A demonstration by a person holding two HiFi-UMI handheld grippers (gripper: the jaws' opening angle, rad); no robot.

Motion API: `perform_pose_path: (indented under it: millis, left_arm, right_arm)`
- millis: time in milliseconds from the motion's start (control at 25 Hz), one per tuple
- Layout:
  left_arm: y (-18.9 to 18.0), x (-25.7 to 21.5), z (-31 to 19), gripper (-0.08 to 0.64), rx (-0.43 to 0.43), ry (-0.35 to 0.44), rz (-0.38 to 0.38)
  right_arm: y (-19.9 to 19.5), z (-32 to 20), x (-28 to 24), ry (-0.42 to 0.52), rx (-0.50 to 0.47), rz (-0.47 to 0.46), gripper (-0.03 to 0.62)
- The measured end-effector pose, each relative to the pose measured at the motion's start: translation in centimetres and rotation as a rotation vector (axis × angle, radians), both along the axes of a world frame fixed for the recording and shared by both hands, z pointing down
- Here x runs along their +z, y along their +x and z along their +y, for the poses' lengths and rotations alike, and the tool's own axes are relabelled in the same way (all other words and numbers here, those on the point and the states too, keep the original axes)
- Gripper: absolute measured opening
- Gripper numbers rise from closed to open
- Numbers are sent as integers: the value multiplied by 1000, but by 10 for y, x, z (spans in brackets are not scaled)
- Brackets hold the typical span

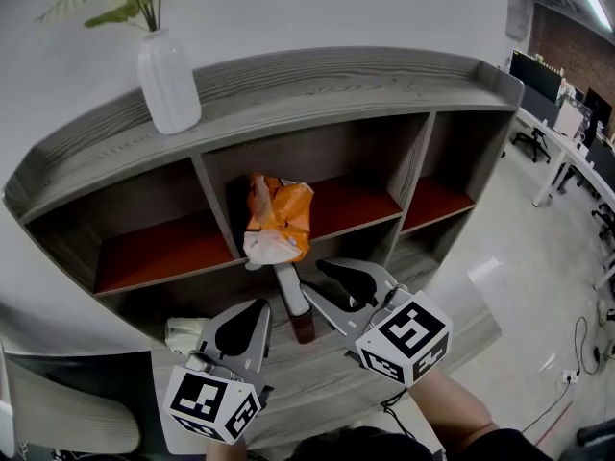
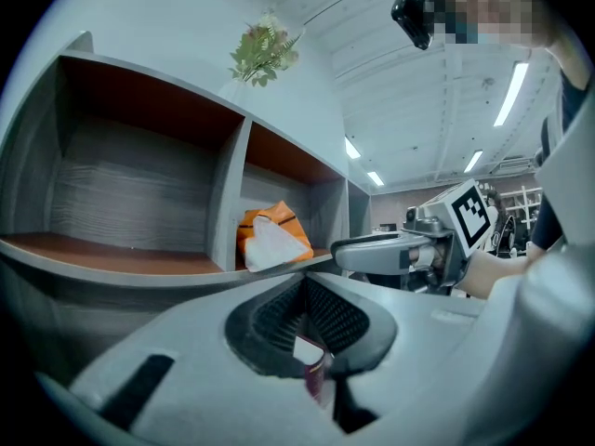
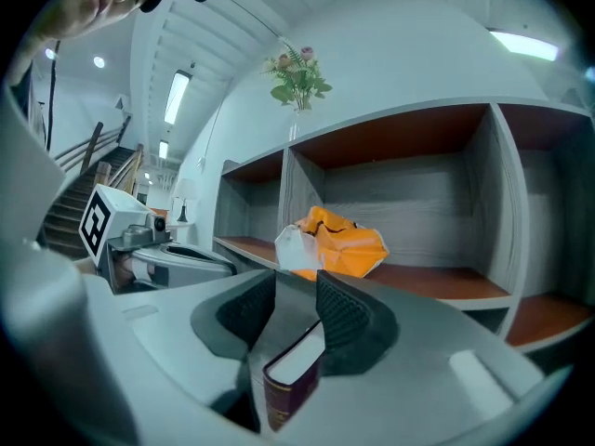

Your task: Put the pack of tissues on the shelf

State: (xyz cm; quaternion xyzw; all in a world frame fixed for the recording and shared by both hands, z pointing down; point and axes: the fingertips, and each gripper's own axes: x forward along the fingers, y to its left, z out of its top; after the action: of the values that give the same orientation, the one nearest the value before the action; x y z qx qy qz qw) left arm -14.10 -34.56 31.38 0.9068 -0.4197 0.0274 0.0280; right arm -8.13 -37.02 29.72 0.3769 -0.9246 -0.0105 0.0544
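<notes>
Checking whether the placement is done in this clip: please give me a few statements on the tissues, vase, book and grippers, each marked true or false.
1. The orange pack of tissues lies in the middle compartment of the shelf. True.
2. The white vase stands inside the left compartment. False: it stands on top of the shelf.
3. The right gripper is clamped on the pack. False: its jaws stand apart, below and clear of the pack.
4. A dark red book sits lower than the pack, between the left gripper and the right gripper. True.
</notes>
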Motion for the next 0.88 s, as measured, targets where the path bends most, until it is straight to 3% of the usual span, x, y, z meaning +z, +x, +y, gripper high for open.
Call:
perform_pose_path:
  millis: [160, 320, 880]
  left_arm:
    - [-1, 7, 5, -6, -10, -14, 8]
    - [-3, 10, 8, -9, -18, -19, 13]
    - [-8, 23, 16, -9, -42, -44, 31]
  right_arm:
    - [6, 8, 7, -6, 14, -13, 98]
    - [12, 11, 10, -4, 41, -30, 2]
    - [9, 28, 42, -92, 32, -37, 2]
